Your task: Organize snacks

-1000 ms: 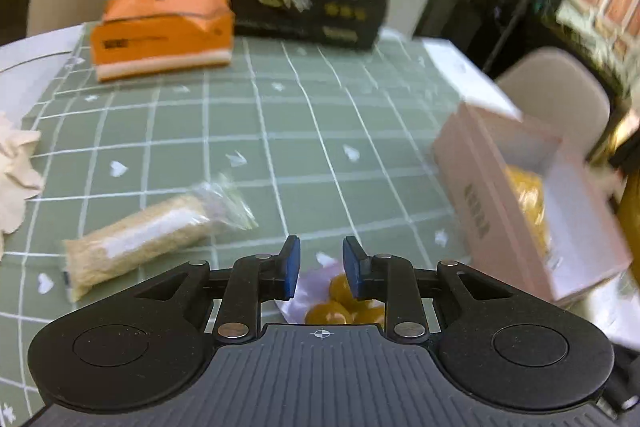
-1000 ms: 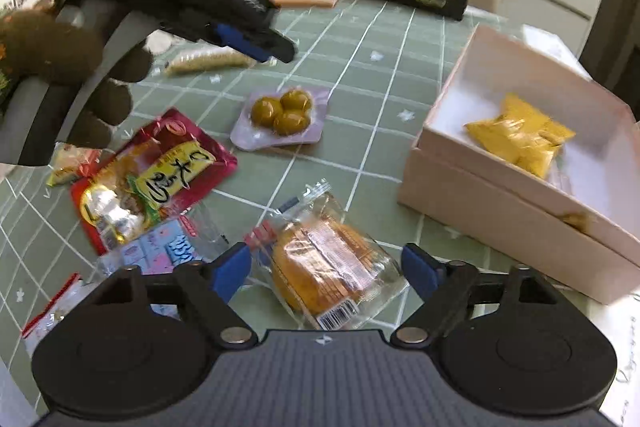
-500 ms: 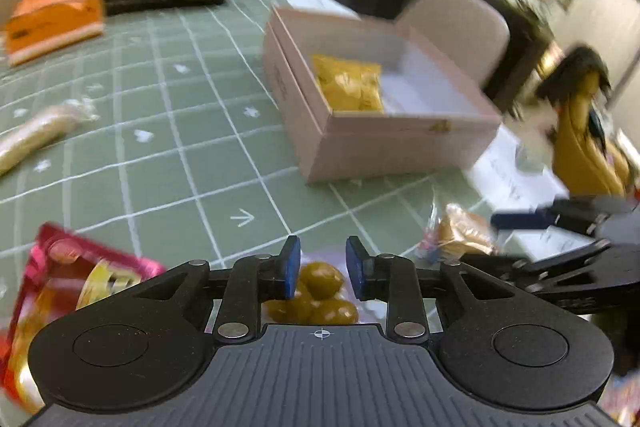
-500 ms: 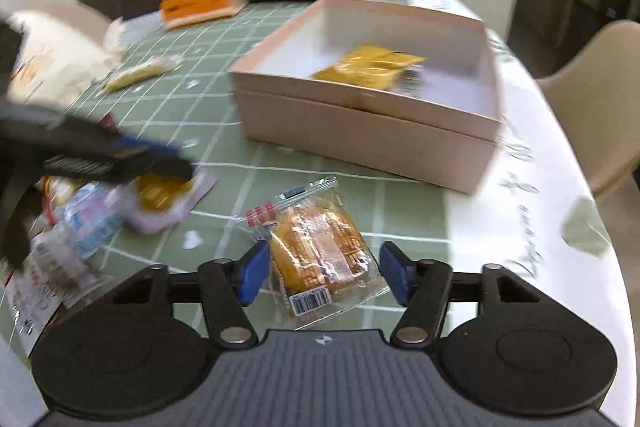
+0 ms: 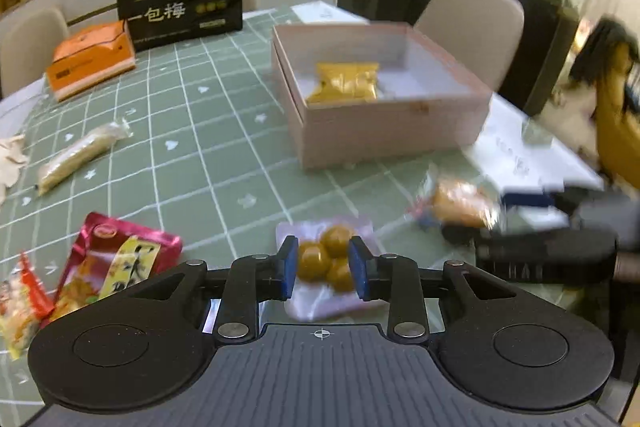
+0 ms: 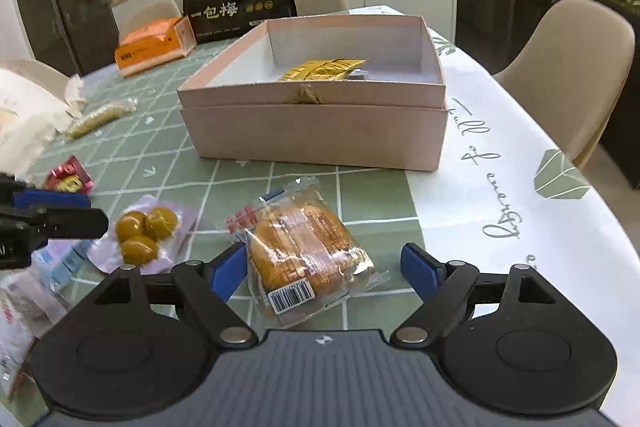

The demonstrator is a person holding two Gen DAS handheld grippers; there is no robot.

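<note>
Your left gripper (image 5: 323,269) has its blue pads (image 5: 289,266) narrowed to either side of the pouch of yellow-green plums (image 5: 325,261), but whether they actually pinch it cannot be told: the pouch's near end is hidden behind the gripper body, and in the right wrist view it seems to lie on the green checked tablecloth (image 6: 360,195). Your right gripper (image 6: 322,273) is spread wide around the clear-wrapped orange cake (image 6: 304,251), its pads apart from the wrapper. In the left view that cake is smeared by motion blur. The pink box (image 6: 316,131) stands beyond, holding a yellow packet (image 6: 324,69) partly cut off by the box's front wall. Since half a second ago, the right gripper has opened wider, and the box now faces it squarely.
</note>
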